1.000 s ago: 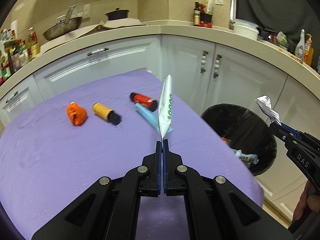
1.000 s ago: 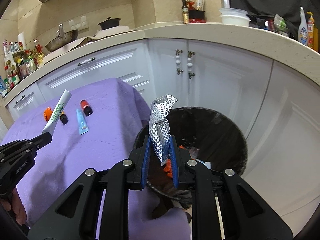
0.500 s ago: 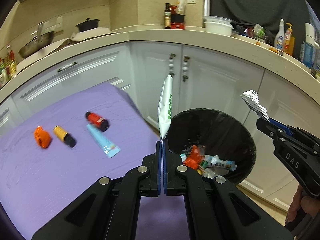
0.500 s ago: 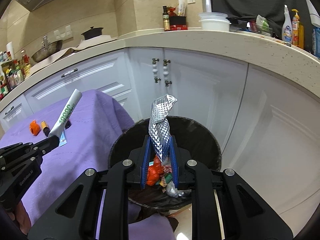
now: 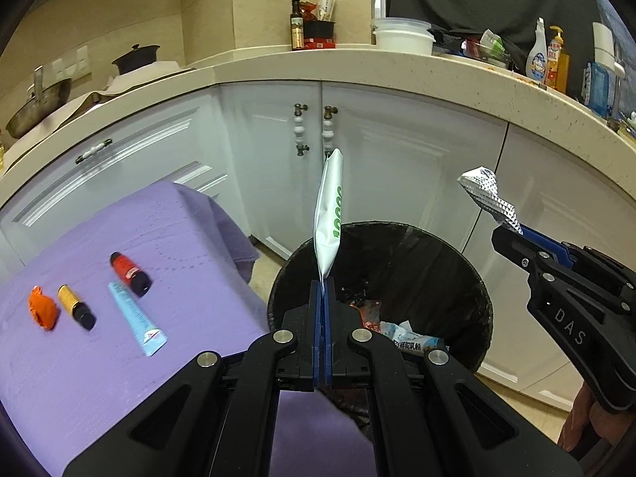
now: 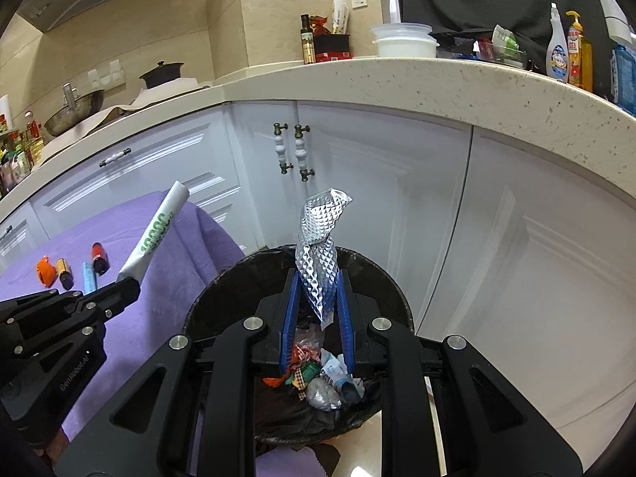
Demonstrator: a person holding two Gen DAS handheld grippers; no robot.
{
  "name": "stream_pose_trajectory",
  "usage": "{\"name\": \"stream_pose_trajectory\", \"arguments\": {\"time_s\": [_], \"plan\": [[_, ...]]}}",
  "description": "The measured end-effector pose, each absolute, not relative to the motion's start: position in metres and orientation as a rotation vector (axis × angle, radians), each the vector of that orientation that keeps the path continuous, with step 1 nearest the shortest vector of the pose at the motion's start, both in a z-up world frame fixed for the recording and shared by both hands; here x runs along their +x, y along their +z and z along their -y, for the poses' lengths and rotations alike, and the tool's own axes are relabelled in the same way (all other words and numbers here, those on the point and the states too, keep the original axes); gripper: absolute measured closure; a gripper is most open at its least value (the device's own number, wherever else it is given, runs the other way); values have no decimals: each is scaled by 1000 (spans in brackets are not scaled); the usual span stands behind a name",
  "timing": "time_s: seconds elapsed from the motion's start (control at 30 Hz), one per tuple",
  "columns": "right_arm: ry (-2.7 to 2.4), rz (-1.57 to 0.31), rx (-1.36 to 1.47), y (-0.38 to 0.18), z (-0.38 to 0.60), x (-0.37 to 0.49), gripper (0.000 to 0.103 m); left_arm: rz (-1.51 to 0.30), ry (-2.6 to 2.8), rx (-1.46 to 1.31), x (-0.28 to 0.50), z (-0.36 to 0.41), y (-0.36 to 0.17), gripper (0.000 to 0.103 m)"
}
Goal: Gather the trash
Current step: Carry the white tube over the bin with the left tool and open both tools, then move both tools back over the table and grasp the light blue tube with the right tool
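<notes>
My left gripper (image 5: 322, 284) is shut on a white tube with green print (image 5: 329, 214), held upright over the near rim of the black trash bin (image 5: 469, 278). My right gripper (image 6: 317, 278) is shut on a crumpled silver foil wrapper (image 6: 319, 246), held above the bin (image 6: 222, 282). The bin holds several wrappers (image 6: 318, 377). The right gripper also shows in the left wrist view (image 5: 508, 234), and the left gripper in the right wrist view (image 6: 127, 284).
On the purple-covered table (image 5: 79, 377) lie an orange crumpled piece (image 5: 41, 308), a yellow tube (image 5: 75, 306), a red tube (image 5: 128, 272) and a light blue tube (image 5: 137, 320). White cabinets (image 5: 397, 159) and a cluttered stone counter (image 5: 397, 67) stand behind the bin.
Both grippers have moved right, off the table toward the bin, and now hang over it. Both keep their hold on the tube and the foil.
</notes>
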State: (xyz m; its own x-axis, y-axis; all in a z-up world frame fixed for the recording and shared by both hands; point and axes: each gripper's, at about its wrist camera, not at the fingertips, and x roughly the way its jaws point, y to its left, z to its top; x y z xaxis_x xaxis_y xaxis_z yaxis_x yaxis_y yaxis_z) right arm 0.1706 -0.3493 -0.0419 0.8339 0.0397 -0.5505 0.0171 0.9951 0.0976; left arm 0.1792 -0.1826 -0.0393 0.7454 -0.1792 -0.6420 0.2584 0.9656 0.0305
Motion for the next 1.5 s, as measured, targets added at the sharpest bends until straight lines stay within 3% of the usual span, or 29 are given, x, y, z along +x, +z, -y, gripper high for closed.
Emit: {"name": "stream_pose_trajectory", "arguments": {"time_s": [0.33,0.4,0.47,0.5,0.77,1.13,1.5], "plan": [[2,-603,109,-56,354,191,83,-737,-250,145,199,201,-57,101],[-2,-609,114,-60,355,194,77,-756,-244,148,204,201,-61,96],[-8,-615,118,-64,356,195,77,-763,-235,143,205,200,-64,74],[-9,-617,121,-65,357,195,76,-763,-233,141,204,199,-65,69],[-23,-616,133,-66,359,191,64,-746,-230,138,199,195,-61,58],[36,-620,126,-63,332,186,63,-717,-161,116,187,158,-49,53],[185,-609,78,-45,261,189,63,-707,9,42,171,70,-42,51]]}}
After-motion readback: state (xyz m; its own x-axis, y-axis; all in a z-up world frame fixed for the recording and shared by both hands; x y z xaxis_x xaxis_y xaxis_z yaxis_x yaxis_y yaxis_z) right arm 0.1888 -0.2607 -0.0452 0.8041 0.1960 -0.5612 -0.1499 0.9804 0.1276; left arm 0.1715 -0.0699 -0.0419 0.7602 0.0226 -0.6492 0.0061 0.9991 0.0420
